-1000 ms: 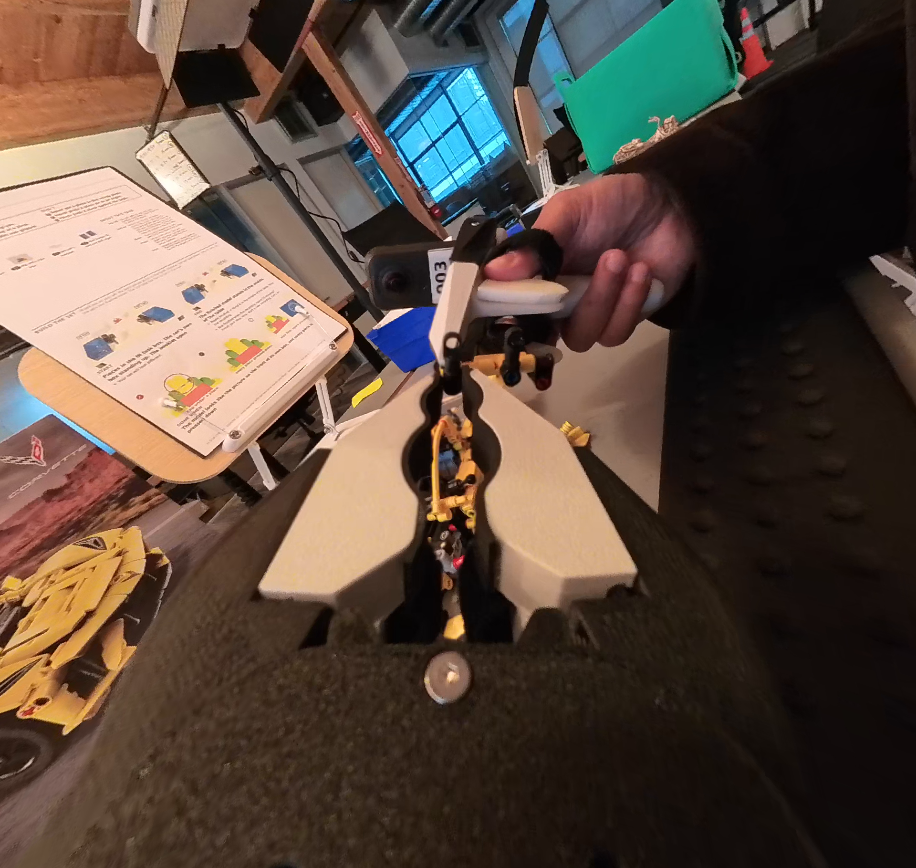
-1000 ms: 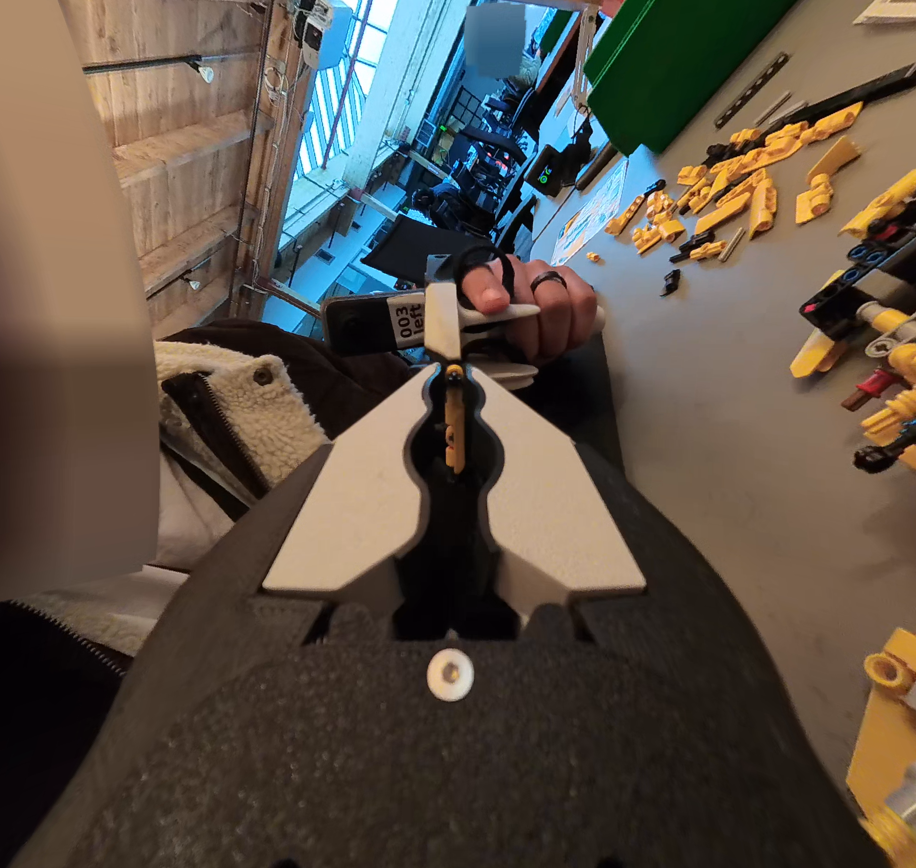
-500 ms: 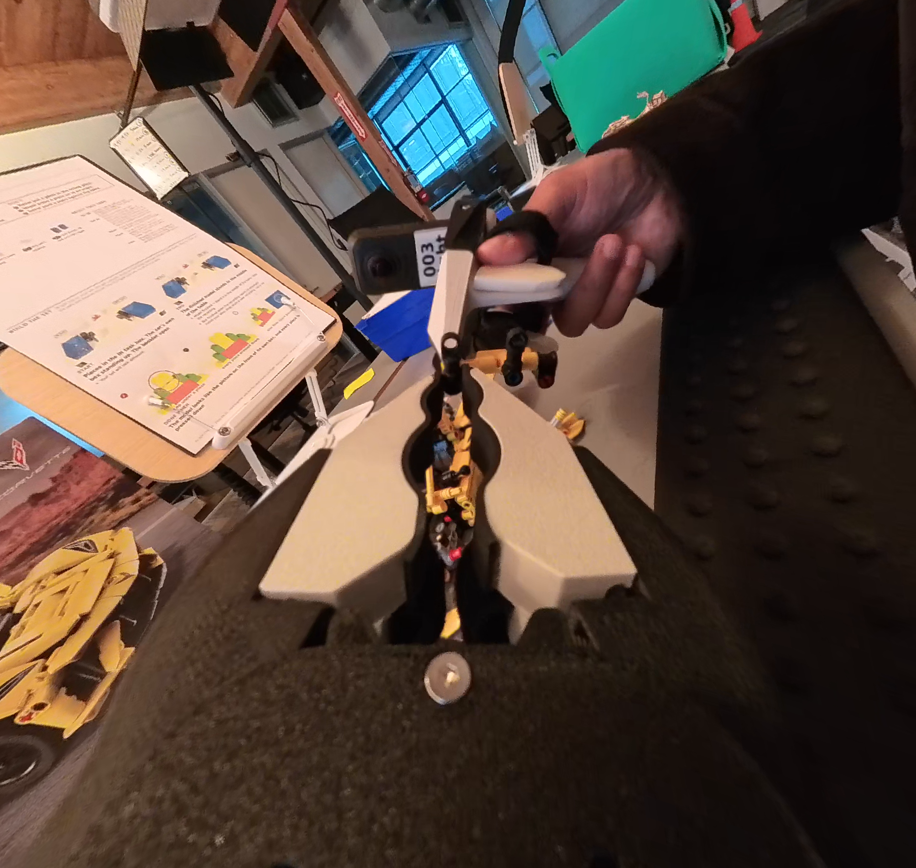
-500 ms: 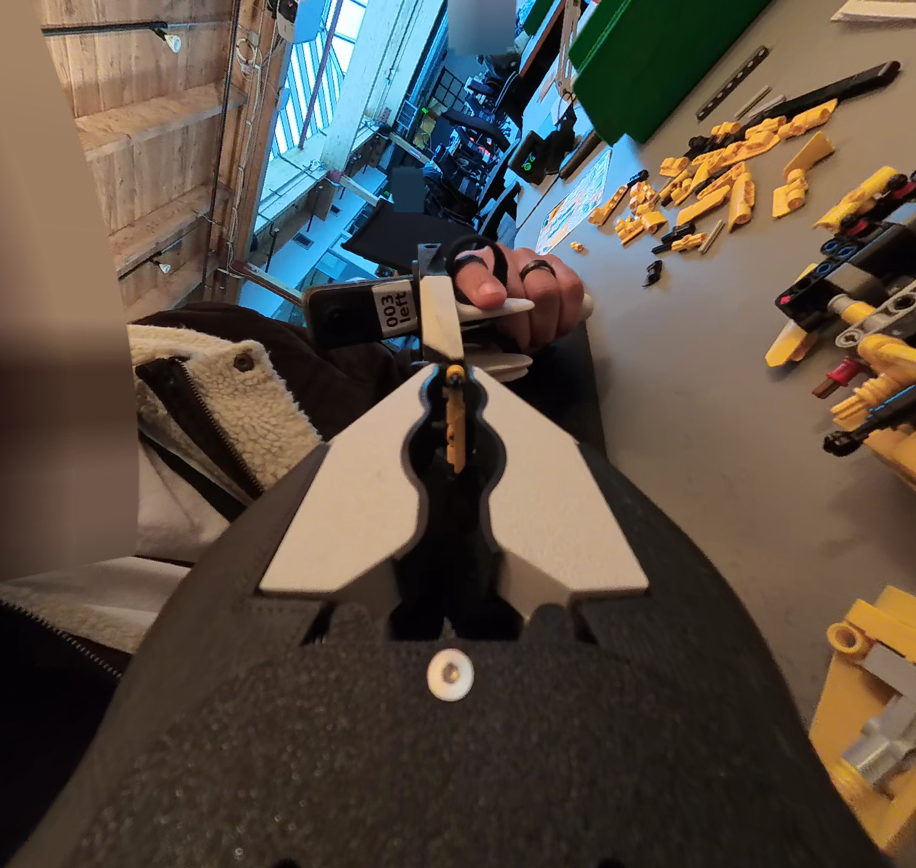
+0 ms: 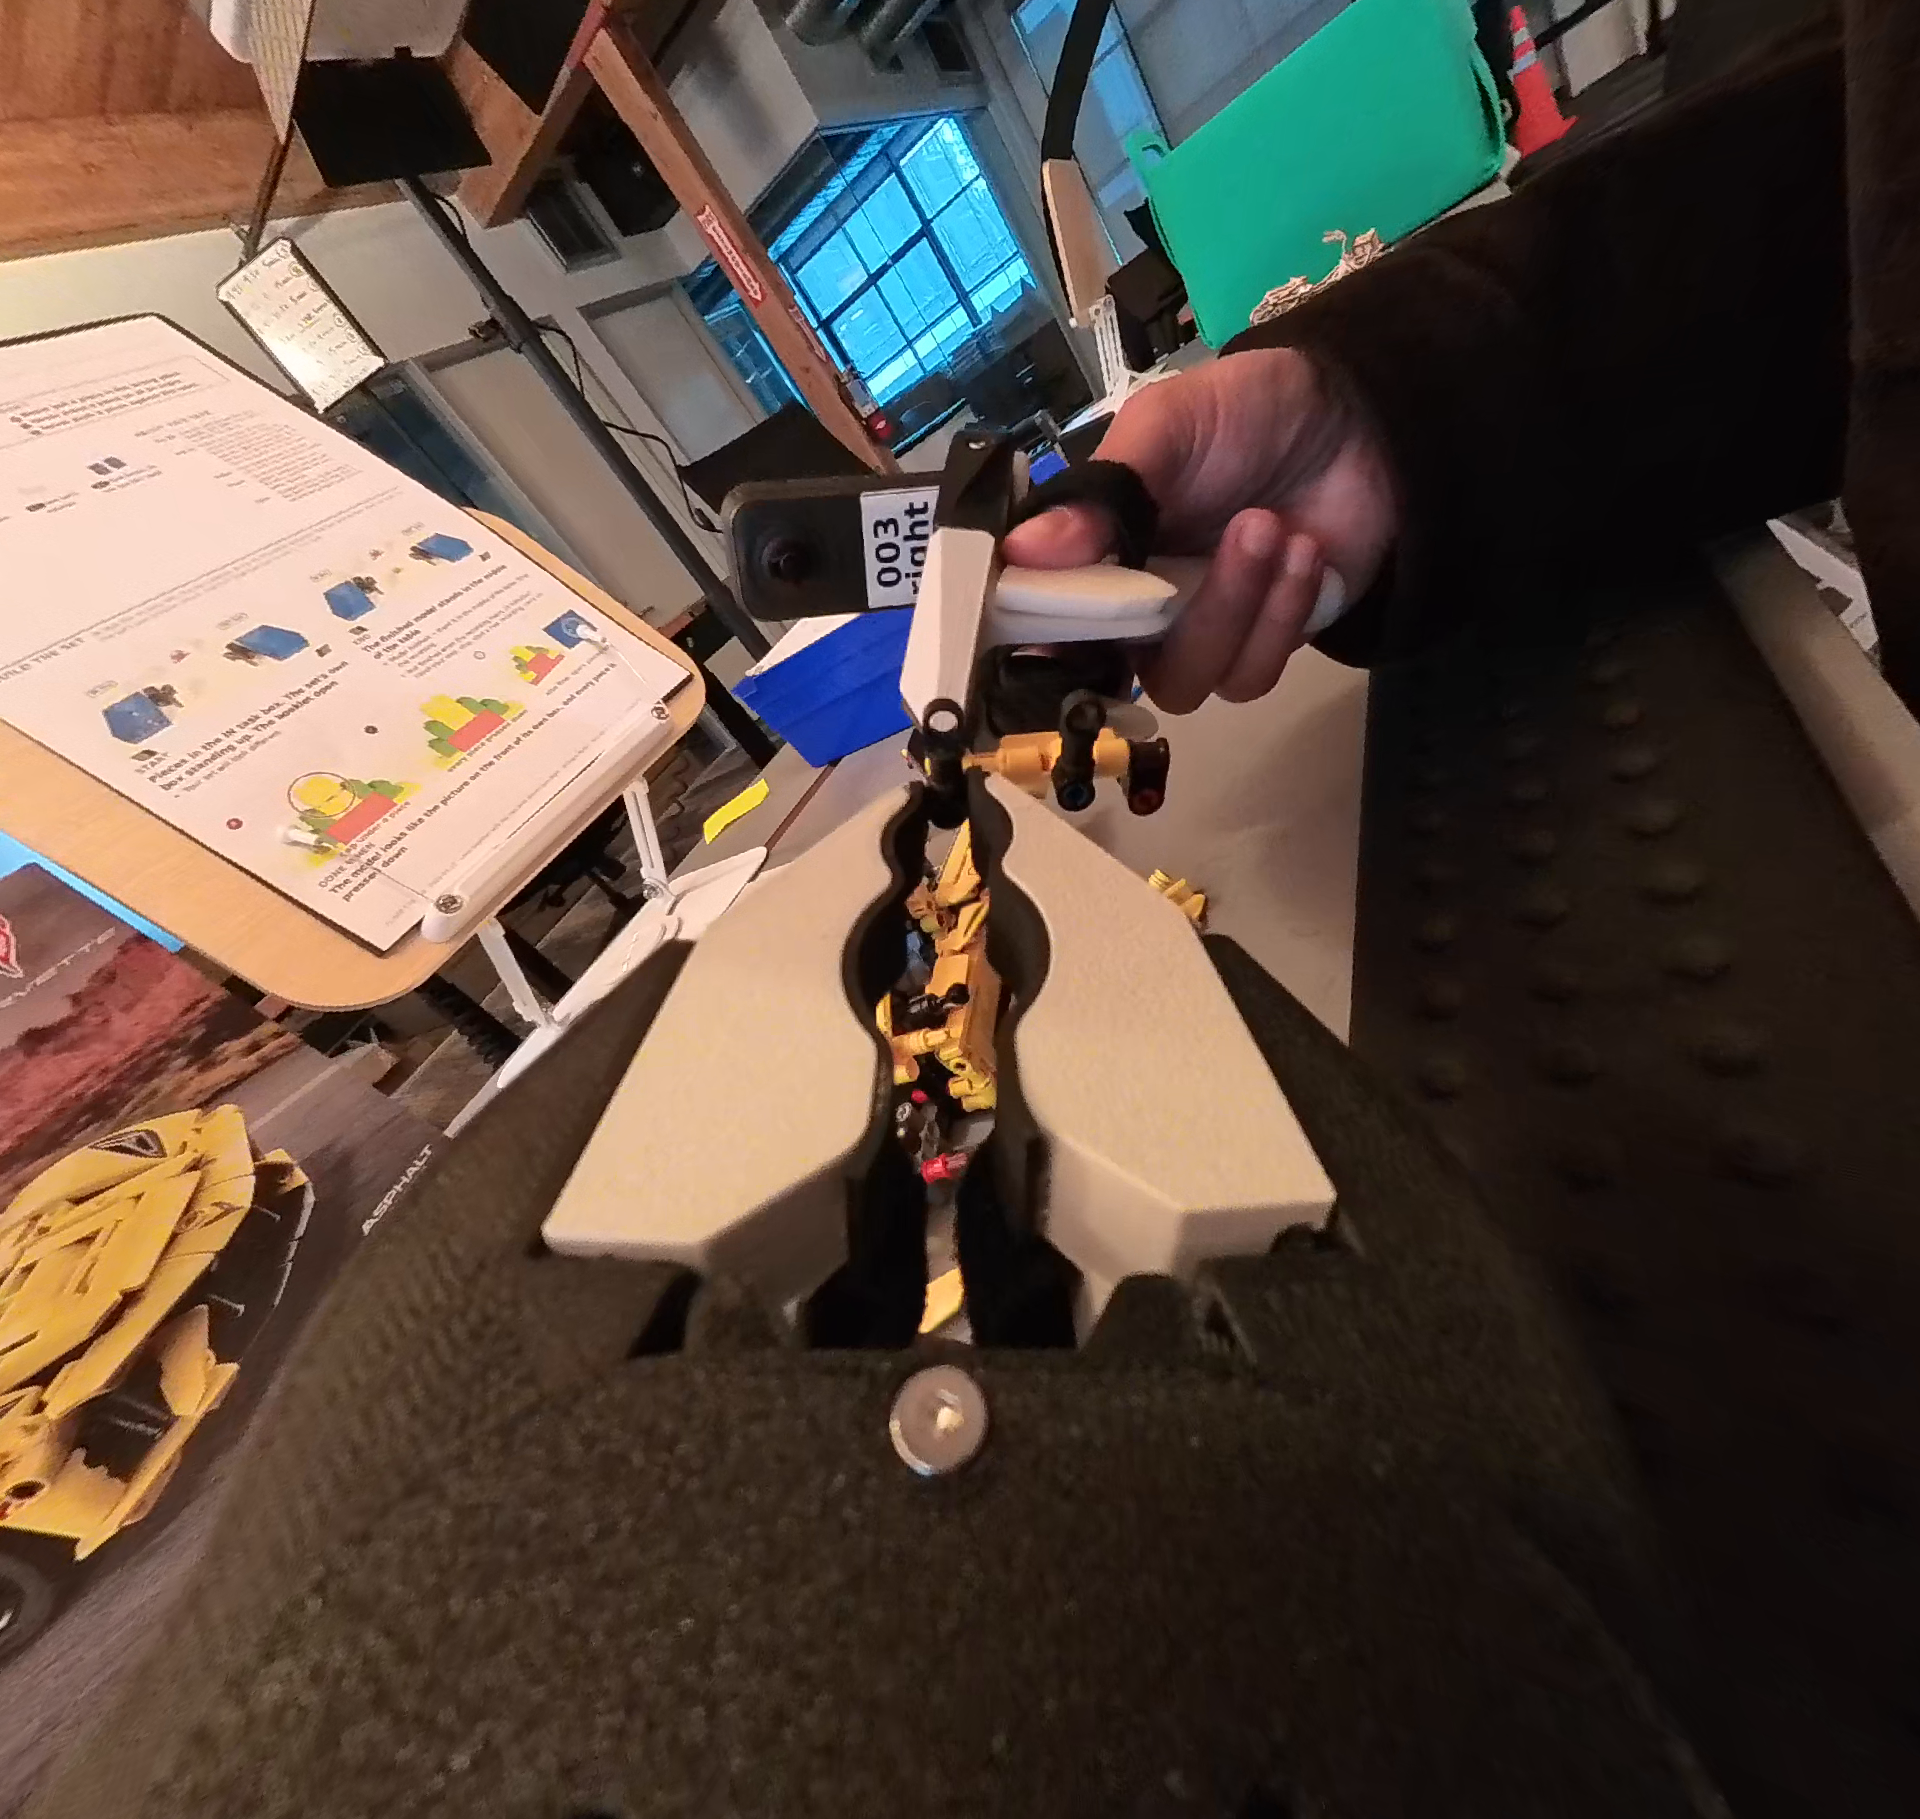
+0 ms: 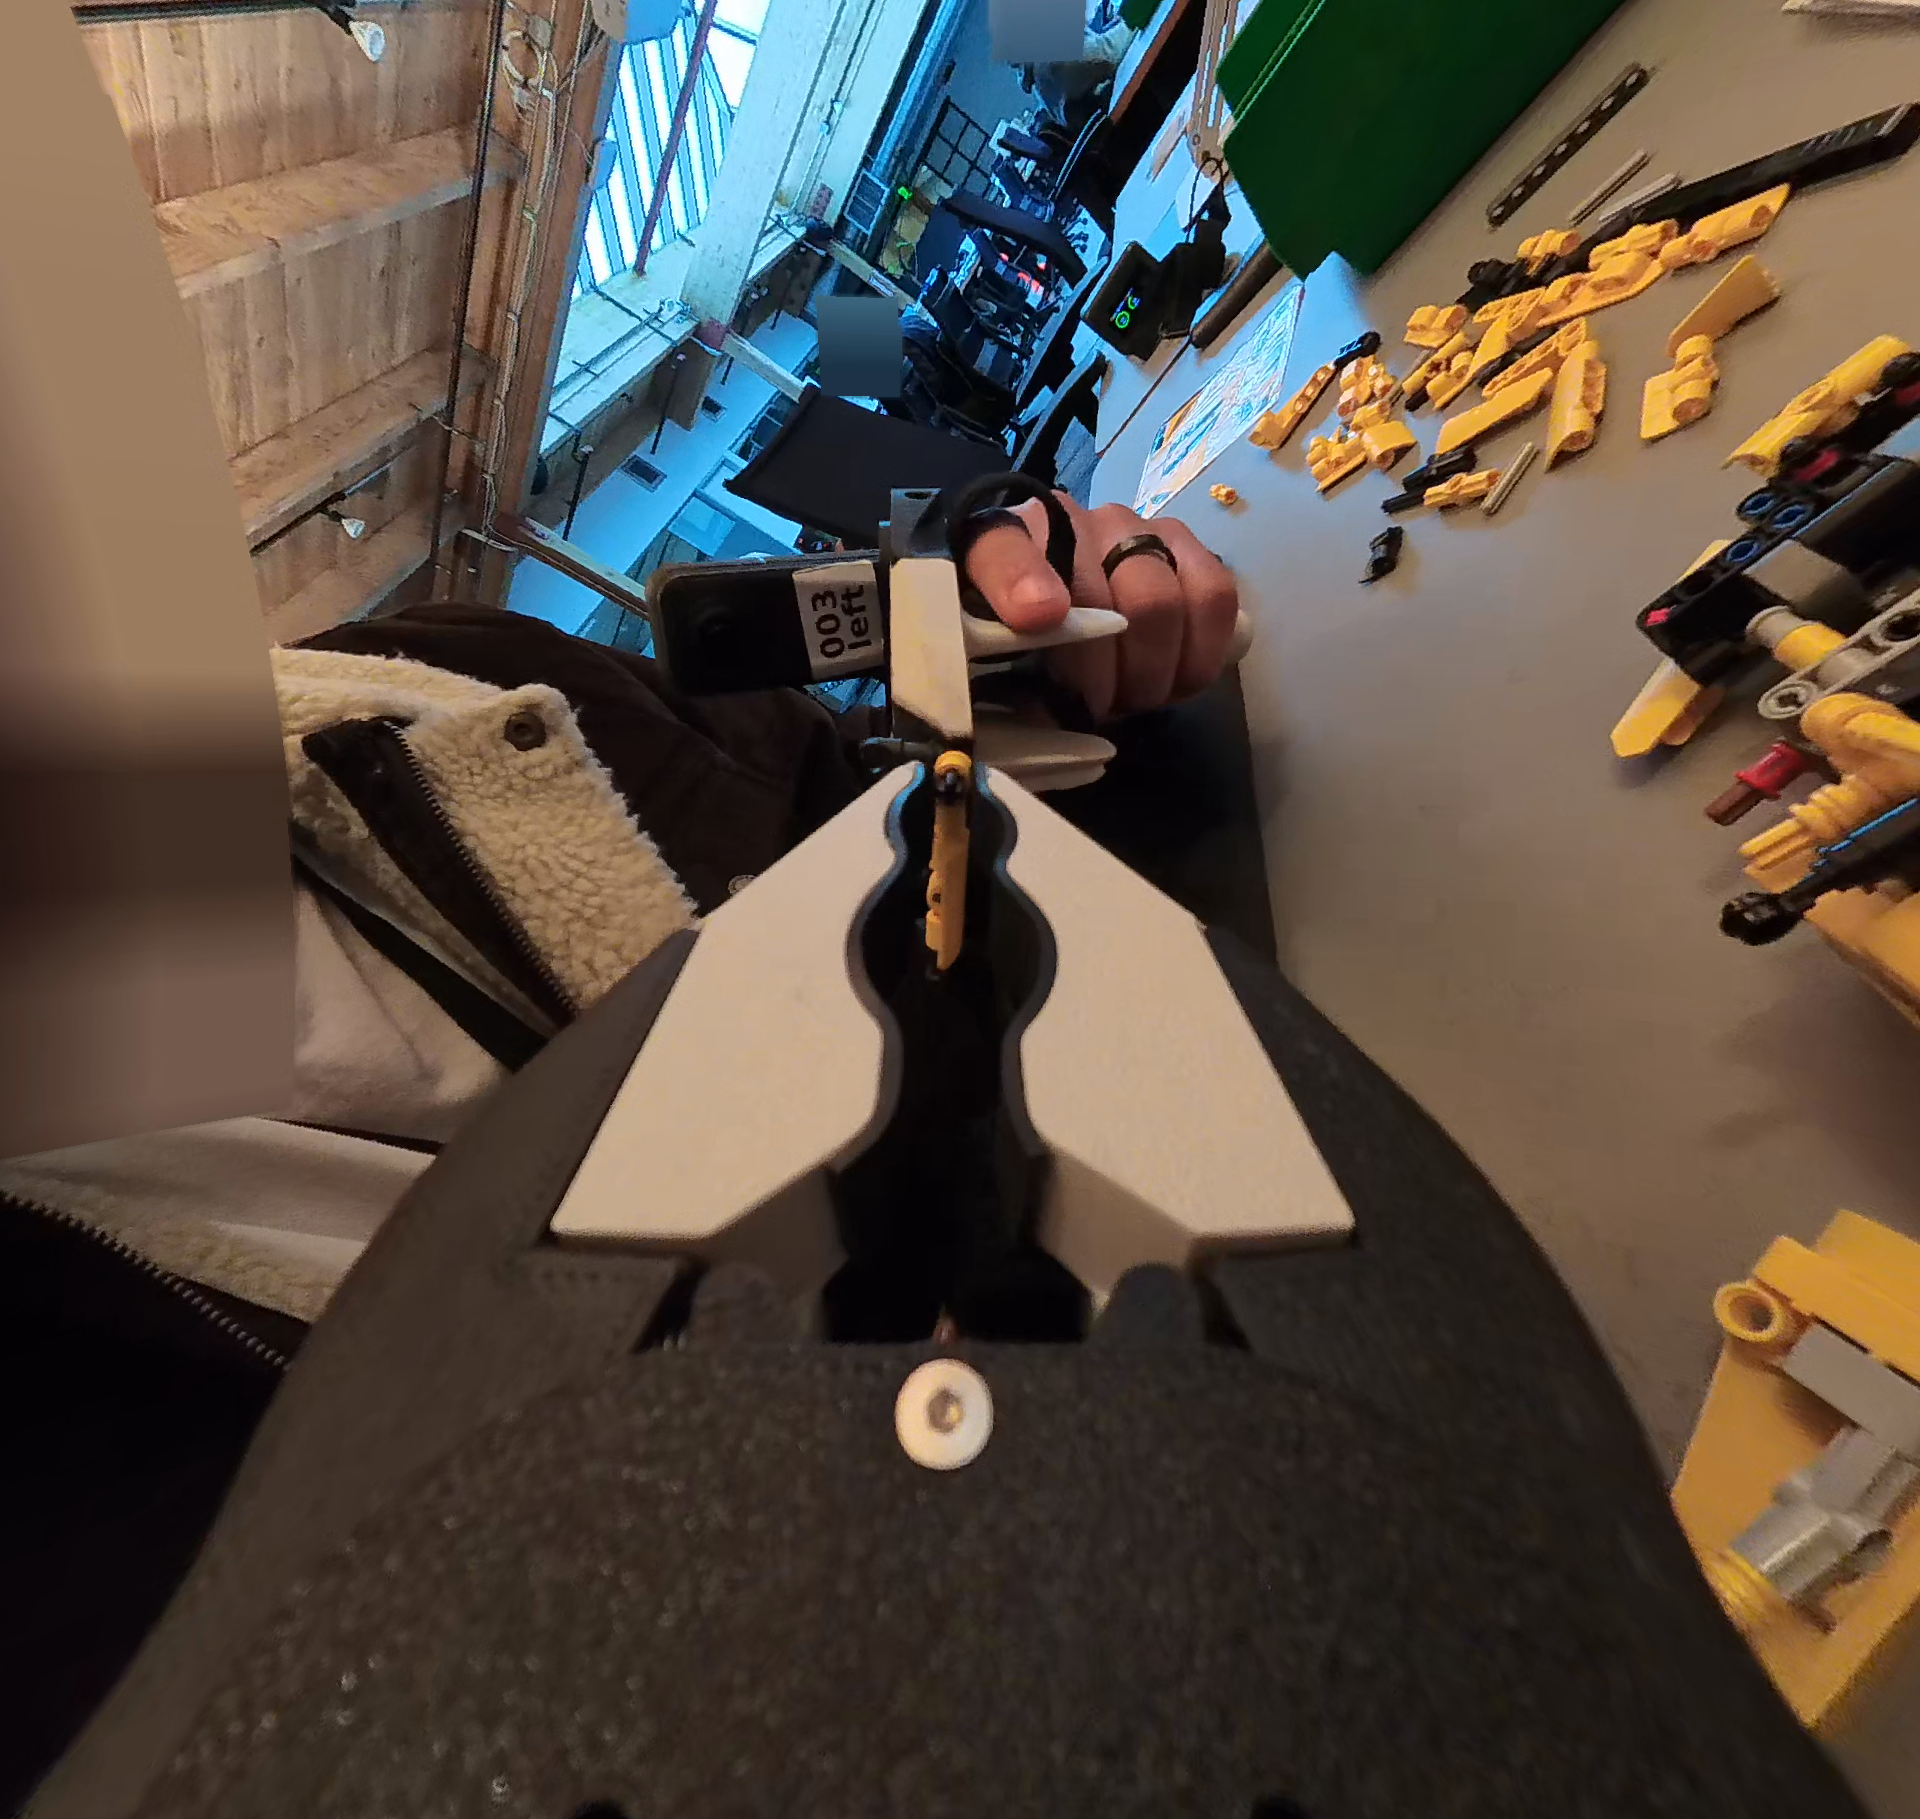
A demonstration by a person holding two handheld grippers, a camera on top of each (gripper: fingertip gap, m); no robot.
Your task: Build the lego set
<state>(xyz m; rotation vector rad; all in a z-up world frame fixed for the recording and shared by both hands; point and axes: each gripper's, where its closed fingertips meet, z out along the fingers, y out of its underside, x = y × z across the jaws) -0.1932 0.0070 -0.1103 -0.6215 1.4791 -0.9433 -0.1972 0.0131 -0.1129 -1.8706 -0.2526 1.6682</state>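
Observation:
My two grippers meet tip to tip in the air in front of a person's jacket. My right gripper [image 6: 948, 782] is shut on a thin yellow lego piece [image 6: 948, 876] that stands edge-on between its fingers. The same piece [image 5: 1039, 756] shows in the left wrist view, with black, blue and red pins, under the right gripper [image 5: 940, 725]. My left gripper [image 5: 943, 803] is shut at the tips on a black pin [image 5: 940, 777] at the end of that piece. The left gripper [image 6: 928, 730] also shows in the right wrist view. More yellow pieces [image 5: 940, 1000] show through the gap between the left gripper's fingers.
An instruction sheet on a wooden stand [image 5: 312, 647], a box with a yellow car picture [image 5: 104, 1302] and a blue bin [image 5: 831, 678] are on the left. On the grey table lie loose yellow pieces [image 6: 1507, 356], a partly built model [image 6: 1818, 678] and a green box [image 6: 1455, 55].
Both grippers stay tip to tip with the same grips. They have drifted slightly together, so the background has shifted a little in both views.

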